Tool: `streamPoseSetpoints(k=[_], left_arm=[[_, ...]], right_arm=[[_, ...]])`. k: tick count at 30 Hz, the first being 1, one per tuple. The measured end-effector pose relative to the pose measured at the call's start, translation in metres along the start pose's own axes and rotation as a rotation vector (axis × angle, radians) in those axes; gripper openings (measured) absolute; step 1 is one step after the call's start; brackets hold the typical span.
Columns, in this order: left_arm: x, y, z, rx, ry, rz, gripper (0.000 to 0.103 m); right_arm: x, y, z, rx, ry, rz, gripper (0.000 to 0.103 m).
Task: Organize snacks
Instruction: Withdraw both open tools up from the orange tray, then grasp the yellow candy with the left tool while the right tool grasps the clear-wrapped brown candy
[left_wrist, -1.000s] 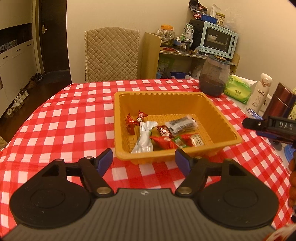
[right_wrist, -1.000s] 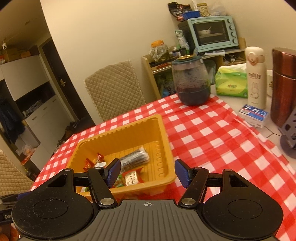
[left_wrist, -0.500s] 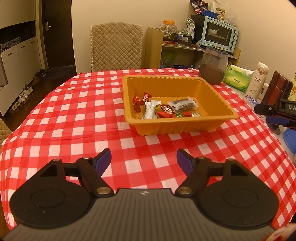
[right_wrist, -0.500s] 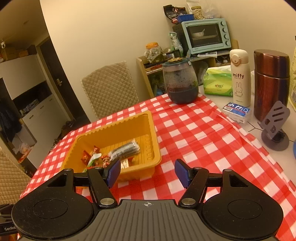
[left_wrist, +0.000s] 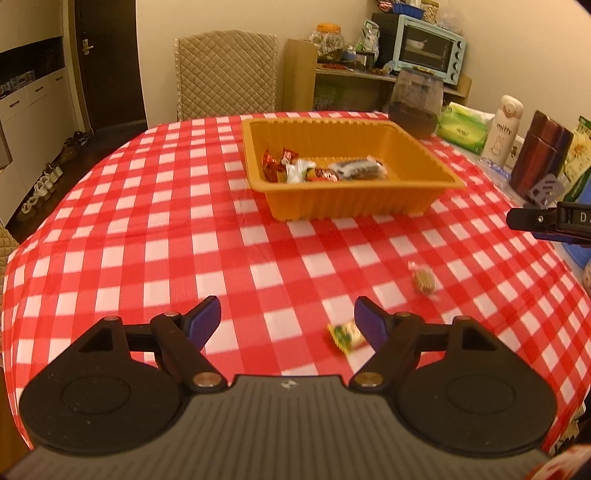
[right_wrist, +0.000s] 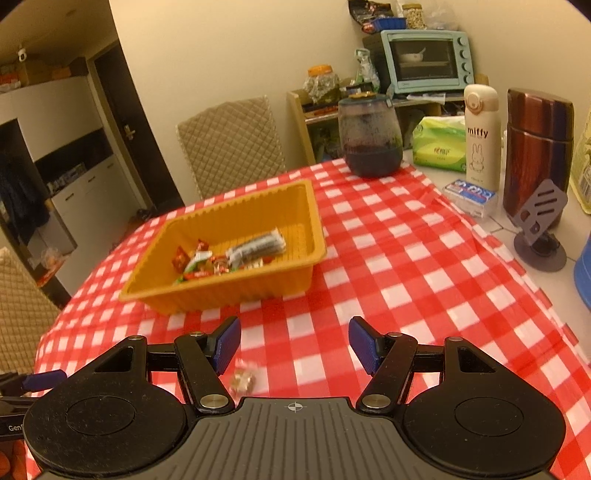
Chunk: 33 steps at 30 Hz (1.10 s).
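In the left wrist view, the left gripper (left_wrist: 288, 319) hangs above a red-and-white checked tablecloth (left_wrist: 147, 236) with its blue-padded jaws spread apart and nothing between them. A small green-and-yellow wrapped snack (left_wrist: 343, 335) lies on the cloth just beside the inner edge of the right-hand pad, partly hidden behind it; the picture does not show whether the two touch. A small clear-wrapped brown candy (left_wrist: 424, 280) lies farther off to the right on the cloth, apart from both jaws. Beyond them sits an orange ribbed plastic tray (left_wrist: 351, 201) holding a cluster of wrapped snacks (left_wrist: 321, 170) toward its left and near side, among them red twisted candies and a long dark packet. The tip of the right gripper (left_wrist: 535, 221) pokes in at the right edge of the frame. Behind the tray stands a dark glass jar (left_wrist: 415, 103), with a green tissue pack (left_wrist: 465, 127) beside it. In the right wrist view, the right gripper (right_wrist: 294, 343) is also released, its jaws parted over the checked cloth and empty. The same brown candy (right_wrist: 242, 379) lies blurred on the cloth below the left-hand pad, near it and not gripped. The orange tray (right_wrist: 229, 291) rests farther ahead and to the left, its snacks (right_wrist: 229, 256) heaped in the middle. To the right stand a white bottle marked miffy (right_wrist: 480, 136) and a dark red metal flask (right_wrist: 537, 147).
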<state>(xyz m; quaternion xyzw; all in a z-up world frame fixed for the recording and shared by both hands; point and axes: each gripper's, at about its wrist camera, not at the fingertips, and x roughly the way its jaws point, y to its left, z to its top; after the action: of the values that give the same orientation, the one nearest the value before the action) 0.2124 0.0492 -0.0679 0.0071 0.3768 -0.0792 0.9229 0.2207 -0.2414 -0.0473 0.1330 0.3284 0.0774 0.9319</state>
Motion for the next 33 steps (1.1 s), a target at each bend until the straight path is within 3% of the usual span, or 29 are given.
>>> streamPoseSetpoints(k=[10, 20, 33], left_arm=[[0.006, -0.007, -0.013, 0.049, 0.022, -0.019, 0.077], [0.02, -0.016, -0.019, 0.106, 0.053, -0.062, 0.075], [0.057, -0.043, -0.021, 0.34, 0.047, -0.063, 0.06]], right_arm=[[0.016, 0.011, -0.03, -0.044, 0.105, 0.014, 0.065], [0.027, 0.012, -0.036, -0.051, 0.155, 0.009, 0.065], [0.034, 0.018, -0.034, -0.044, 0.167, 0.02, 0.065]])
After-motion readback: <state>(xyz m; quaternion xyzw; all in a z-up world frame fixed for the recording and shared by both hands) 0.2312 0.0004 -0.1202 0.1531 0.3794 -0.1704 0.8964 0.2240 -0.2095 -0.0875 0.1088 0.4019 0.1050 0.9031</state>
